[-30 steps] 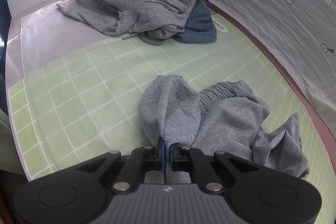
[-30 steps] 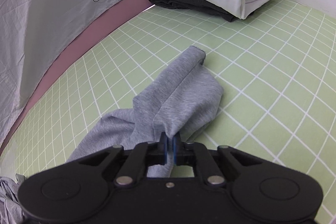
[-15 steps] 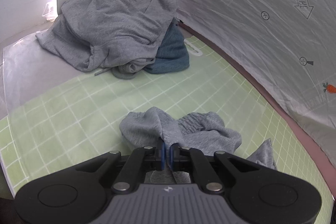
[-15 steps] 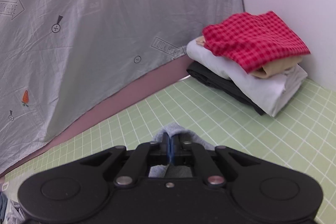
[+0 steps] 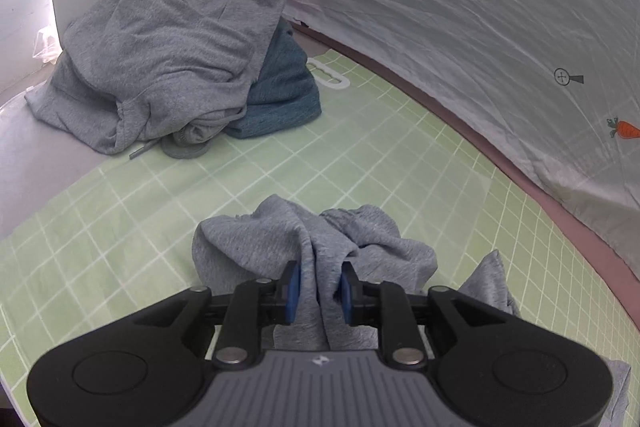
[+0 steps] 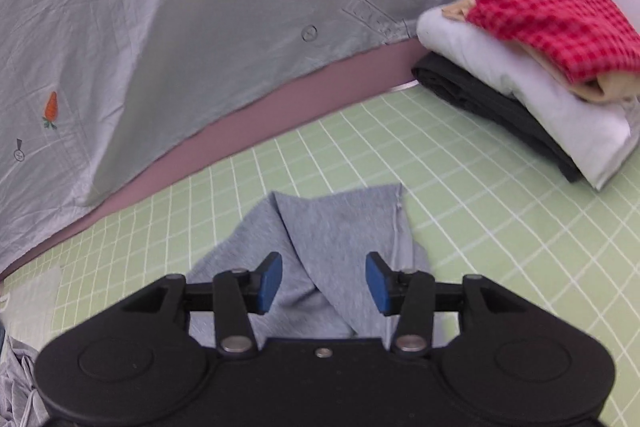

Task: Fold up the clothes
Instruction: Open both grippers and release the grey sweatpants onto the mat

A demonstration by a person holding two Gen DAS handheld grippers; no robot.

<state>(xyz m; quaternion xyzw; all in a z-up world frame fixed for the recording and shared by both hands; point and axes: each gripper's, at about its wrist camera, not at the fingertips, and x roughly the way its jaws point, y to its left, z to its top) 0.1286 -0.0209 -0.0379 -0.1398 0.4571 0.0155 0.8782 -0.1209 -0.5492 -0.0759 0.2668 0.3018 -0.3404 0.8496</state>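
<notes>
A crumpled grey garment [image 5: 248, 251] lies on the green grid mat [image 5: 360, 155]. My left gripper [image 5: 319, 291] hangs just above its bunched end. Its jaws are opening, and a ridge of the grey cloth still stands between the blue pads [image 5: 291, 291]. In the right wrist view the garment's other end [image 6: 340, 223] lies flat on the mat [image 6: 480, 227]. Over it my right gripper [image 6: 324, 283] is opening too, its pads [image 6: 270, 279] wide apart and clear of the cloth.
A heap of unfolded clothes, a grey hoodie [image 5: 168, 59] over a teal garment [image 5: 284, 95], sits at the mat's far left. A stack of folded clothes [image 6: 540, 67] topped by red check cloth stands far right. A grey printed sheet [image 6: 180, 27] hangs behind.
Both grippers were shut on the grey garment and their jaws have now parted. Both hands shifted and rose a little, and the garment's right end now lies spread on the mat.
</notes>
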